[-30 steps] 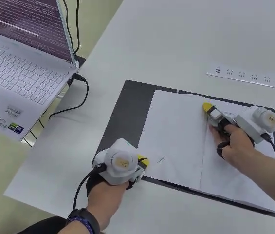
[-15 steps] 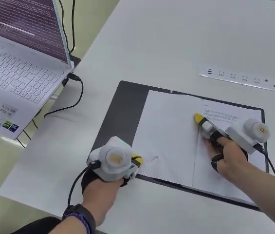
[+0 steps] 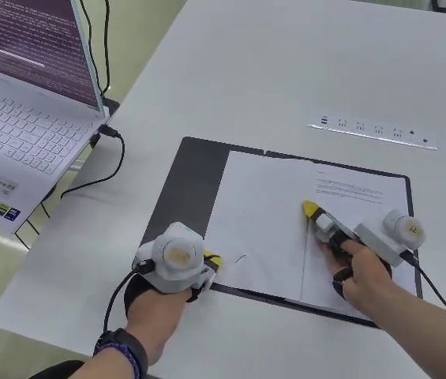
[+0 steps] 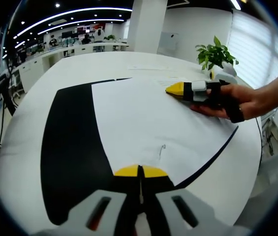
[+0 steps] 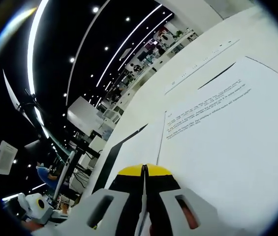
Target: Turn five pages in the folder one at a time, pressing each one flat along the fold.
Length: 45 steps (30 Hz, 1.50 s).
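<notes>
Since pages (image 3: 262, 213) look thin, limp and tear-prone, pinch your free edge lightly; L gripper (image 3: 211, 260) and R gripper (image 3: 311, 209) both closed, R at fold (image 3: 305, 245).

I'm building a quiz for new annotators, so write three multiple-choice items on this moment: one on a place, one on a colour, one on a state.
1. Where on the folder does the right gripper rest?
A. On its bare dark cover
B. At the fold between the two white pages
C. At its far right edge

2. What colour are that gripper's tips?
A. Yellow
B. Red
C. Blue

3. How do the jaws of the left gripper stand?
A. Wide open
B. Half open
C. Shut

Answers:
1. B, since the head view shows its tip on the crease that runs down between the pages.
2. A, since both the head view and the right gripper view show yellow tips.
3. C, since the left gripper view shows the two tips meeting with only a thin seam between them.
</notes>
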Available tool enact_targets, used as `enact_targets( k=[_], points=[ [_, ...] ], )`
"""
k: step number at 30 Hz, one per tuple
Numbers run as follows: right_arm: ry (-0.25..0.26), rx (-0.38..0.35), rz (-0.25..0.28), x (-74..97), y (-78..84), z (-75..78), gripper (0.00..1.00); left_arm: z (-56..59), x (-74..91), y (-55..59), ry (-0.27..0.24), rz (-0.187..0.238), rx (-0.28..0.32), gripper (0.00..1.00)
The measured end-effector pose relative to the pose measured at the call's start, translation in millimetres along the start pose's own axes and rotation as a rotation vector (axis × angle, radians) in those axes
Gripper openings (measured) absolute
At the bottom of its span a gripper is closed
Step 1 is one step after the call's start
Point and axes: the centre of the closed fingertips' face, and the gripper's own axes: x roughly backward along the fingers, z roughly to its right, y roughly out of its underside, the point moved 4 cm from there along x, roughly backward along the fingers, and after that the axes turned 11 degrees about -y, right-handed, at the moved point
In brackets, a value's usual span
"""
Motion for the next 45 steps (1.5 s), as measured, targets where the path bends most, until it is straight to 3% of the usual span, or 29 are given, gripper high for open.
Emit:
enact_targets(
  k=[8, 13, 45],
  points=[
    [-0.001, -0.016, 0.01, 13.5, 7.7, 3.4, 0.0, 0.4, 0.2, 0.3, -0.002, -0.005, 0.003, 0.0],
    [-0.005, -0.004, -0.01, 21.0, 16.4, 4.1, 0.0, 1.2, 1.3, 0.6, -0.001, -0.006, -0.007, 0.0],
    [0.005, -0.05, -0.045, 67.4, 71.9, -25.4, 0.0, 2.0, 3.4, 0.3, 0.007, -0.014, -0.024, 0.0]
  ],
)
